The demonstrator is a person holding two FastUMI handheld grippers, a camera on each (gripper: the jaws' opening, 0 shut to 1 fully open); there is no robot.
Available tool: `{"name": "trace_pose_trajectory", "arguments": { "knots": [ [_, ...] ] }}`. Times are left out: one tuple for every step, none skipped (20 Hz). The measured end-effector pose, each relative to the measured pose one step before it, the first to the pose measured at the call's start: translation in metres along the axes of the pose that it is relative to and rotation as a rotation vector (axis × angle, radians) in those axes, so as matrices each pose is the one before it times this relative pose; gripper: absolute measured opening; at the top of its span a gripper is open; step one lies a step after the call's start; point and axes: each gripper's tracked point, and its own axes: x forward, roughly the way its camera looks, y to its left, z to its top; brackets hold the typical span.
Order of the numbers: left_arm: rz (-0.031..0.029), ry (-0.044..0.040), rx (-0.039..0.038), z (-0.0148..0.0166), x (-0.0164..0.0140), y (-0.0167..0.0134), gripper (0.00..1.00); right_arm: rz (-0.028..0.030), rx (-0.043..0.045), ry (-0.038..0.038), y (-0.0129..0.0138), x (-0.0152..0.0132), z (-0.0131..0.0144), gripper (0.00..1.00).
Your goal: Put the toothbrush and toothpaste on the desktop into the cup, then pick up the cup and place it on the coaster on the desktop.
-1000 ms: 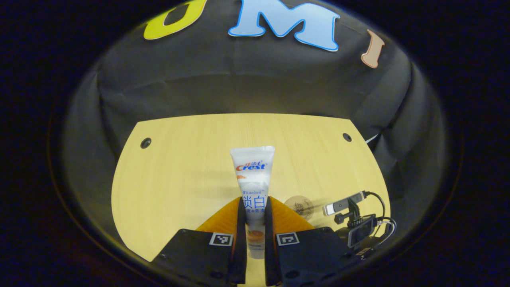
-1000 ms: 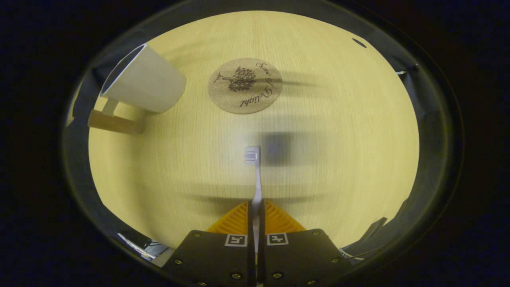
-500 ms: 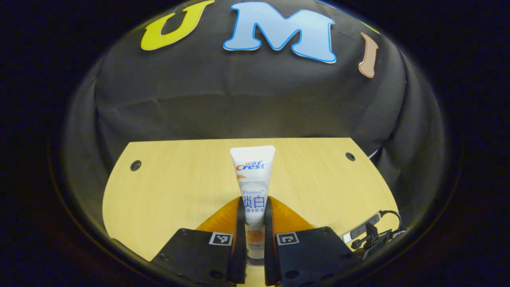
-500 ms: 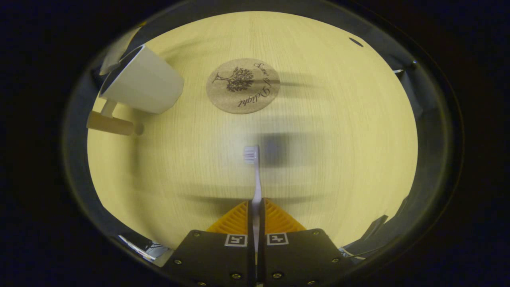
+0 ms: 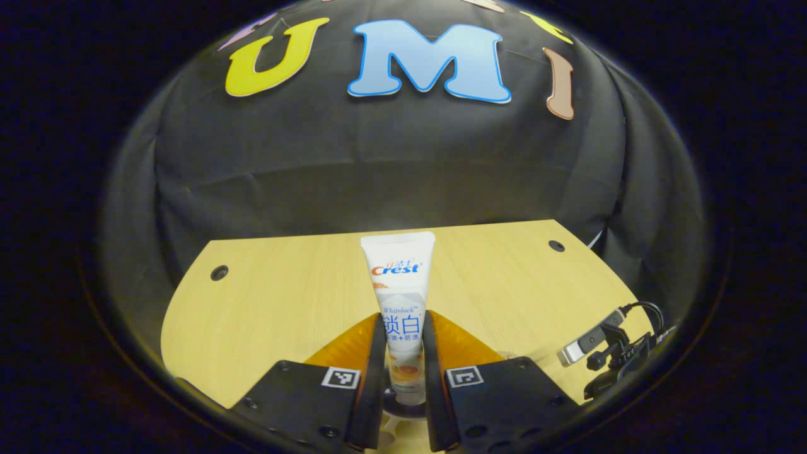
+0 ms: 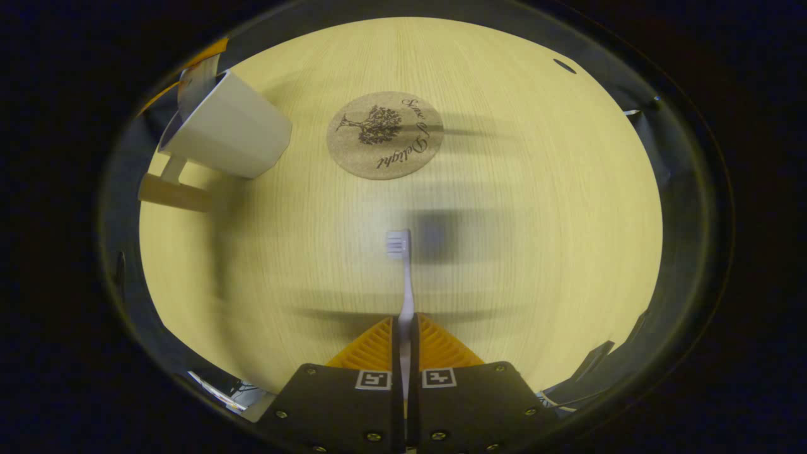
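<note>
In the left gripper view my left gripper [image 5: 403,334] is shut on the white toothpaste tube [image 5: 398,277], which points away from me above the wooden desktop [image 5: 284,296]. In the right gripper view my right gripper [image 6: 405,328] is shut on the handle of the white toothbrush [image 6: 403,284], whose bristle head hangs over the desktop [image 6: 536,221]. The white cup [image 6: 230,132] stands at the upper left with its handle [image 6: 171,170] toward the edge. A grey and orange shape [image 6: 200,70] pokes in at the cup's rim. The round cork coaster [image 6: 384,134] lies bare to the right of the cup.
A small webcam on a stand with cables [image 5: 596,343] sits at the desktop's right edge in the left gripper view. The desktop has two dark holes [image 5: 219,273] near its far corners. Black cloth walls close the booth behind.
The left gripper has carried the toothpaste sideways and tipped up; the webcam slid right in its view. A grey and orange shape has come in at the cup's rim. The right gripper has barely moved.
</note>
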Motion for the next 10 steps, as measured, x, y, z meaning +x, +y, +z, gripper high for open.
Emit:
{"name": "trace_pose_trajectory", "arguments": {
  "knots": [
    [-0.00245, -0.00648, -0.00192, 0.00026, -0.00156, -0.00066, 0.46, -0.00066, -0.0017, -0.00124, 0.00001, 0.00026, 0.00032, 0.03],
    [-0.00295, -0.00091, -0.00514, -0.00318, -0.00141, -0.00119, 0.54, 0.00047, -0.00074, 0.00066, -0.0003, -0.00082, 0.00113, 0.04],
    [-0.00717, -0.00026, -0.00279, 0.00301, -0.00344, -0.00081, 0.61, 0.00015, -0.00117, -0.00228, -0.00037, 0.00047, -0.00152, 0.03],
    [0.00405, -0.00166, -0.00196, 0.00065, -0.00061, 0.0007, 0.68, 0.00027, -0.0008, -0.00231, -0.00017, -0.00043, 0.00011, 0.03],
    [0.00131, -0.00147, -0.00093, 0.00079, -0.00123, 0.0006, 0.75, 0.00023, 0.00087, -0.00505, -0.00016, -0.00025, 0.00017, 0.03],
    [-0.00151, -0.00164, -0.0029, -0.00002, -0.00307, 0.00047, 0.75, -0.00012, -0.00018, -0.00836, -0.00012, 0.00087, -0.00047, 0.03],
    [0.00106, -0.00447, -0.00046, 0.00117, -0.00252, 0.00003, 0.75, 0.00013, -0.0004, -0.00836, 0.00005, 0.00044, 0.00041, 0.04],
    [-0.0026, -0.00863, 0.00276, 0.00266, -0.00185, -0.00033, 0.75, 0.00158, -0.00053, -0.0095, -0.00012, -0.00037, -0.00038, 0.04],
    [-0.00316, -0.00899, 0.00607, 0.00325, -0.00315, -0.00024, 0.75, 0.00401, 0.00176, -0.0072, -0.00035, 0.0, -0.00037, 0.04],
    [-0.00163, -0.00866, 0.00678, 0.00171, -0.0025, 0.00022, 0.74, 0.00876, 0.00771, -0.0126, 0.00003, -0.00026, -0.00086, 0.03]
  ]
}}
